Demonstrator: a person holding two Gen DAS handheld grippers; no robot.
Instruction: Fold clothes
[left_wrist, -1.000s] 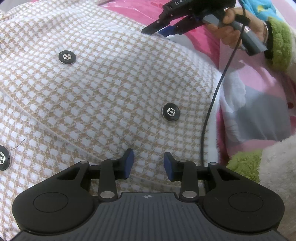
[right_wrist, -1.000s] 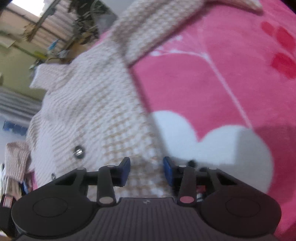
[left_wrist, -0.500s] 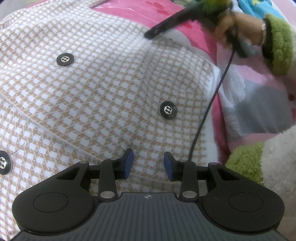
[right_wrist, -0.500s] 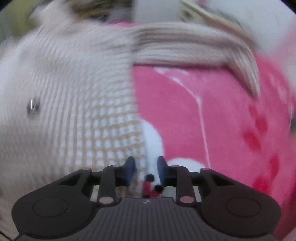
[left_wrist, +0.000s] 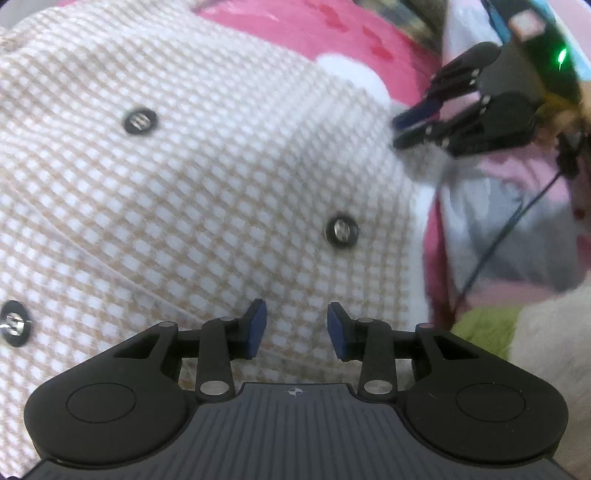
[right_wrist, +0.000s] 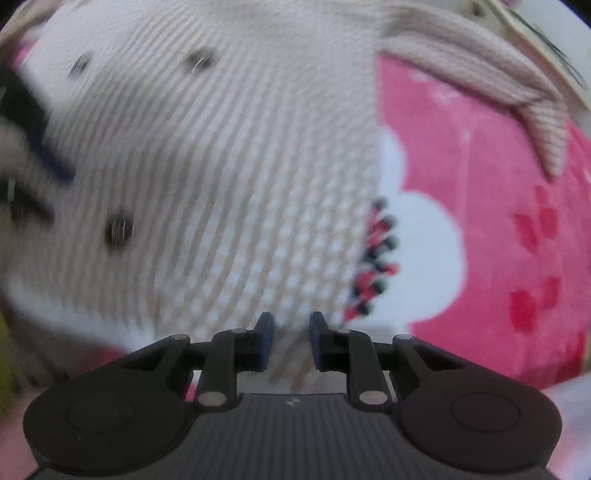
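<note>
The checked garment, beige and white with dark buttons, lies spread on a pink blanket. Its right edge runs away from the right gripper, whose jaws have just been closing; the cloth edge sits between them, but whether they pinch it cannot be told. The left gripper hangs over the lower cloth with jaws apart, holding nothing. Free blanket lies to the right for moving.

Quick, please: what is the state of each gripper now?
Left gripper: open, above the checked garment.
Right gripper: jaws just closing on the garment's edge; firm grip cannot be told.
</note>
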